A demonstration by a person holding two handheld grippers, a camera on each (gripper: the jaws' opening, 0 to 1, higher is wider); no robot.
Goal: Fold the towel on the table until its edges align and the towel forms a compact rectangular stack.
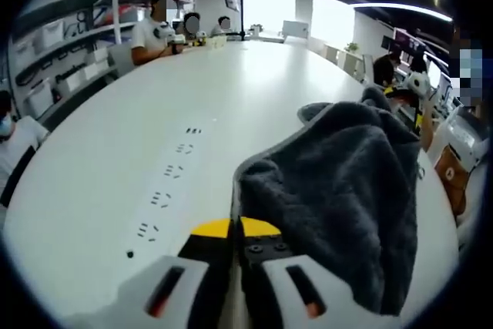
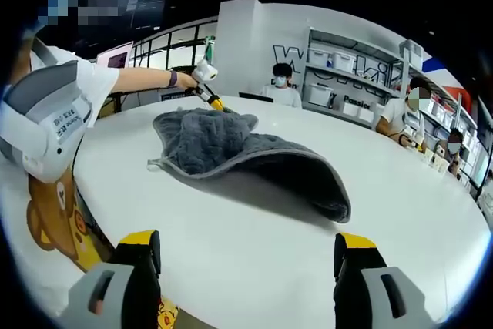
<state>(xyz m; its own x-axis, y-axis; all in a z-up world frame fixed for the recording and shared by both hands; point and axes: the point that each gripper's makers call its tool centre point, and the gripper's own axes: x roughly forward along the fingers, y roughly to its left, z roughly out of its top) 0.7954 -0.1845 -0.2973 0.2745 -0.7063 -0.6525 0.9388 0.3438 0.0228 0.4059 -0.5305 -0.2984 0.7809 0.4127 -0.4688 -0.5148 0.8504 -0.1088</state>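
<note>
The left gripper [image 1: 235, 225] pinches the gray towel [image 2: 239, 152] edge (far side), lifting it off the white table [image 2: 416, 213]. The right gripper [image 2: 246, 256] waits wide open nearby; shelves [image 2: 347, 98] behind

left gripper [image 1: 235, 229] clamped; right gripper [image 2: 246, 256] agape

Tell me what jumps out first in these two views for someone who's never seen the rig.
The dark grey towel stands out first: it lies in a rumpled heap on the white table, partly folded over itself. The left gripper has its yellow-tipped jaws closed on the towel's edge, with cloth draped to the right of them in the left gripper view. The right gripper hangs open, clear of the cloth.
</note>
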